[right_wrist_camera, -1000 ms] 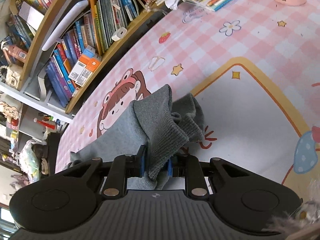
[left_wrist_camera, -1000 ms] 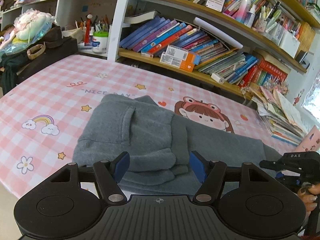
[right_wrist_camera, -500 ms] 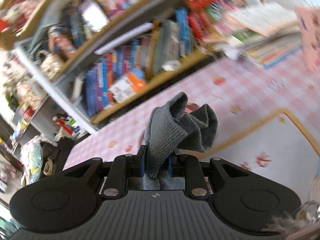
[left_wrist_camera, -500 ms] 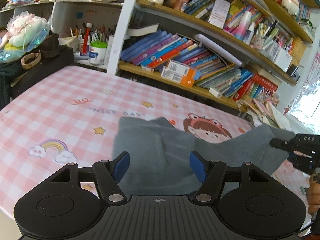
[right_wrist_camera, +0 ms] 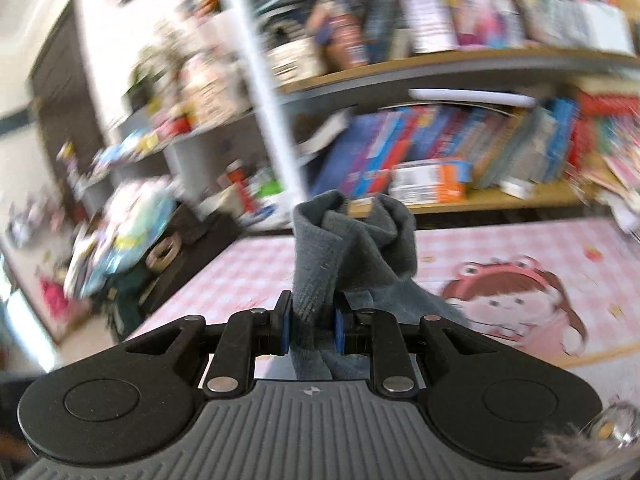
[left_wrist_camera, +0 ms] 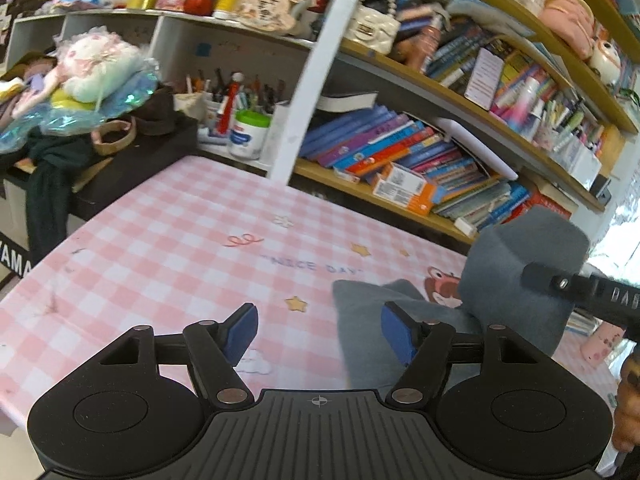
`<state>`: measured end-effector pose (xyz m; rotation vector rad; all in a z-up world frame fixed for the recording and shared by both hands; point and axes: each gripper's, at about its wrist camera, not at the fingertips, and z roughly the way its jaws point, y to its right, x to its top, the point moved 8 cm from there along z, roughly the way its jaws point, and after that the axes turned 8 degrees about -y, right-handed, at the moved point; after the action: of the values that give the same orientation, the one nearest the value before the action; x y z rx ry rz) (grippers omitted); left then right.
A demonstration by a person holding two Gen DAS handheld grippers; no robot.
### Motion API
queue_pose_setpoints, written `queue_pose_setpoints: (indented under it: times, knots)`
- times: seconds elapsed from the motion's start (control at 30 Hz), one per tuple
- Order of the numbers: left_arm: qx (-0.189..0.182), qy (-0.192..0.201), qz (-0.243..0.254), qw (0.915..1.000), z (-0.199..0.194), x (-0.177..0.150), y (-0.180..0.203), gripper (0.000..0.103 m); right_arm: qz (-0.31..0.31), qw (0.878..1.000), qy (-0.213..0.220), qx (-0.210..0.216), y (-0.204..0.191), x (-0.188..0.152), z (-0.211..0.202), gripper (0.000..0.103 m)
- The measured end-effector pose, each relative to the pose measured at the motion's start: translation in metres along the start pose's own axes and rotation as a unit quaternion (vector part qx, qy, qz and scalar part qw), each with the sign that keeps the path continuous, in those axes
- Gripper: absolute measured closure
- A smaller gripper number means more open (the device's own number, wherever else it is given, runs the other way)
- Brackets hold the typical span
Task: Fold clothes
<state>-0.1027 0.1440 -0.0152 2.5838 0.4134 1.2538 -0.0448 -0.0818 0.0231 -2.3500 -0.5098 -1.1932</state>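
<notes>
A grey fleece garment (left_wrist_camera: 516, 280) hangs lifted above the pink checked tablecloth (left_wrist_camera: 168, 248); its lower part (left_wrist_camera: 368, 332) still trails on the cloth. My right gripper (right_wrist_camera: 311, 322) is shut on the garment's ribbed cuff (right_wrist_camera: 352, 248), bunched between the blue pads. It also shows in the left wrist view (left_wrist_camera: 576, 284), at the right, holding the cloth up. My left gripper (left_wrist_camera: 318, 330) is open and empty, low over the table, with its right fingertip (left_wrist_camera: 394, 332) at the garment's left edge.
Bookshelves (left_wrist_camera: 420, 152) full of books line the table's far edge. A pen pot and white jar (left_wrist_camera: 248, 132) stand at the back. A dark side table with a plush toy (left_wrist_camera: 96, 68) sits at the left. The right wrist view is motion blurred.
My right gripper has lifted the cuff up and swung left, pulling the garment off the table. The left gripper moved left, so the garment now lies at its right.
</notes>
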Motion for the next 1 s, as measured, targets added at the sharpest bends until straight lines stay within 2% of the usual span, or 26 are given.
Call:
queue_pose_setpoints:
  times: [0.1, 0.23, 0.3, 0.37, 0.53, 0.67, 0.77, 0.83, 0.9, 0.97, 1.0]
  knots:
    - [-0.005, -0.004, -0.004, 1.0, -0.002, -0.001, -0.011, 0.034, -0.065, 0.997, -0.028, 0.008, -0.032, -0.013, 0.014, 0.085]
    - [-0.015, -0.008, -0.006, 0.9998, -0.003, -0.002, -0.019, 0.032, -0.117, 0.99, -0.079, 0.022, -0.058, -0.035, 0.037, 0.083]
    - [-0.022, -0.01, -0.006, 0.9997, -0.002, -0.002, -0.02, 0.031, -0.117, 0.984, -0.131, 0.036, -0.063, -0.054, 0.053, 0.07]
    - [-0.032, -0.009, -0.003, 0.9994, -0.002, -0.002, -0.02, 0.028, -0.111, 0.979, -0.165, 0.047, -0.067, -0.067, 0.06, 0.062]
    - [-0.07, -0.005, 0.011, 0.9975, 0.003, 0.002, -0.008, 0.026, -0.112, 0.982, -0.139, 0.063, -0.072, -0.063, 0.042, 0.05]
    - [-0.104, -0.004, 0.024, 0.9943, 0.012, 0.008, 0.007, 0.024, -0.102, 0.988, -0.107, 0.05, -0.061, -0.055, 0.022, 0.043]
    - [-0.129, -0.021, 0.035, 0.9908, 0.024, 0.006, 0.022, 0.02, -0.062, 0.994, -0.084, 0.019, -0.035, -0.048, 0.01, 0.035]
    - [-0.138, -0.045, 0.038, 0.9886, 0.038, 0.002, 0.029, 0.019, -0.033, 0.997, -0.071, -0.004, -0.017, -0.044, 0.002, 0.03]
    - [-0.143, -0.072, 0.029, 0.9867, 0.053, -0.002, 0.033, 0.02, 0.014, 0.995, -0.084, -0.049, 0.011, -0.047, 0.005, 0.03]
    - [-0.144, -0.099, 0.01, 0.9845, 0.068, -0.005, 0.034, 0.024, 0.064, 0.988, -0.108, -0.086, 0.039, -0.055, 0.009, 0.03]
    - [-0.146, -0.11, 0.002, 0.9831, 0.075, -0.006, 0.035, 0.044, 0.086, 0.985, -0.119, -0.096, 0.05, -0.06, 0.011, 0.03]
